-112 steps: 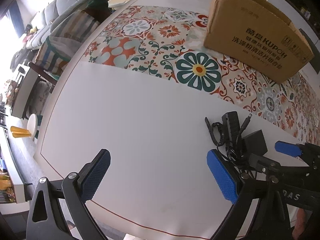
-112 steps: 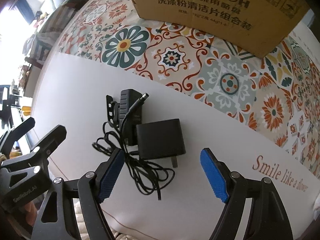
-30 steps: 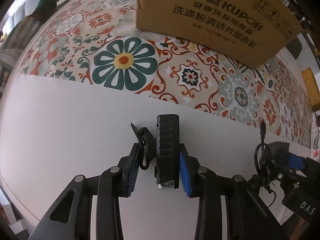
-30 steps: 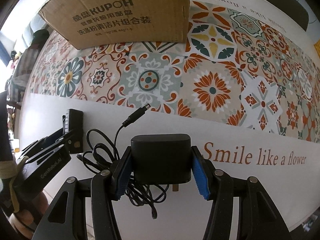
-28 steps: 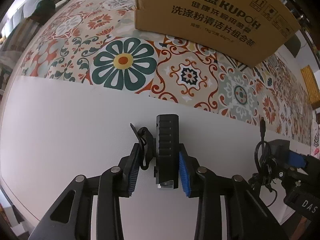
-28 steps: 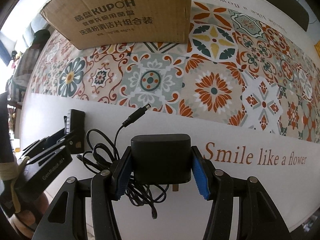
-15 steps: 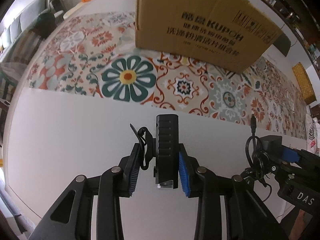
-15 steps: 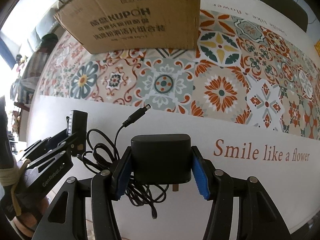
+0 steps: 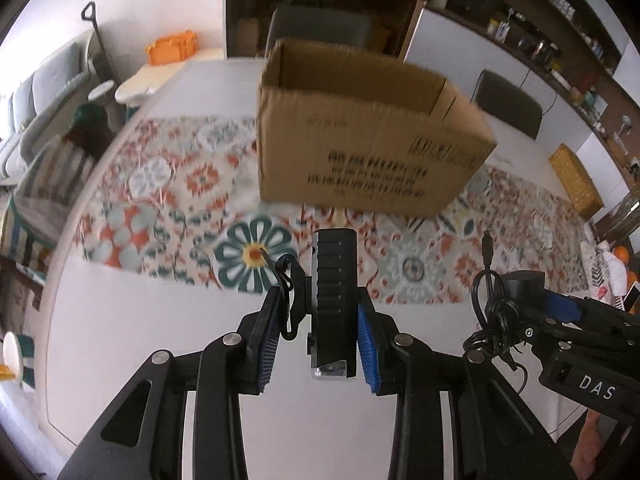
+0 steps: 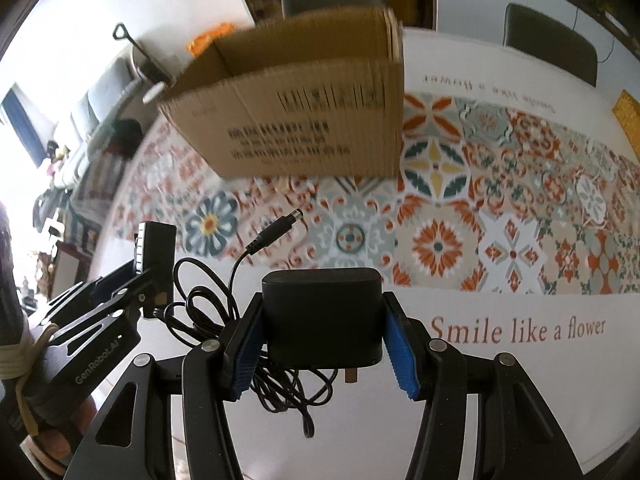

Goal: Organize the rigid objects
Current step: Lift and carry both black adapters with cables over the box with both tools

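Power adapters, two, both clear of the table (image 9: 132, 340): my left gripper (image 9: 316, 340) is clamped on the slim ribbed adapter (image 9: 334, 300), my right gripper (image 10: 322, 344) on the squat plug adapter (image 10: 322, 316), whose cord (image 10: 280, 384) dangles in loops. The open cardboard box (image 9: 360, 148) stands ahead on the patterned runner (image 10: 500, 216). To drop both in cleanly, I should clear its near wall and let the cord follow.
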The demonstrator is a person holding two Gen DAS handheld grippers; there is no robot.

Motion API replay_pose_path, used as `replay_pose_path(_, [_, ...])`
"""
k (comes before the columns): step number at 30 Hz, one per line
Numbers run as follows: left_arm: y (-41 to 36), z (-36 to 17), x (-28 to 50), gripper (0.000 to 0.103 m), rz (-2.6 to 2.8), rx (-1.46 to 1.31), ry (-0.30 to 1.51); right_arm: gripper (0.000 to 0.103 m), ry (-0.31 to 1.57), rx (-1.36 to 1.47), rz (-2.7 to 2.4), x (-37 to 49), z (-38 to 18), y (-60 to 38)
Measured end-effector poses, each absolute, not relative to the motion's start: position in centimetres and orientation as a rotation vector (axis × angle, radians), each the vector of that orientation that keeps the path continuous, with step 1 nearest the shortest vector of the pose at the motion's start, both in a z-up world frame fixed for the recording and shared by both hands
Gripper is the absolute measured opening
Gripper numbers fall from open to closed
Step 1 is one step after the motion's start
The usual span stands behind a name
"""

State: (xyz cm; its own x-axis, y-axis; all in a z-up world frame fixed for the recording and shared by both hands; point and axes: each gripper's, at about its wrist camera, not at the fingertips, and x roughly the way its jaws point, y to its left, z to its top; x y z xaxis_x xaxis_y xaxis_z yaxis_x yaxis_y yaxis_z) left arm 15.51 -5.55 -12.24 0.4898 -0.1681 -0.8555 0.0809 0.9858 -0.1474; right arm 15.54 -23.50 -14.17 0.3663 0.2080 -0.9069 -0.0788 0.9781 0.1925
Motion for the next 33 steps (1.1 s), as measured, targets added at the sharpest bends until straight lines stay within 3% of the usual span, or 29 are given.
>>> replay_pose_path(33, [-6.4,1.4,20.7,0.035,-0.253,0.015,0.653,0.056,0.727,0.169,0.158,18.3,-0.6,-23.2])
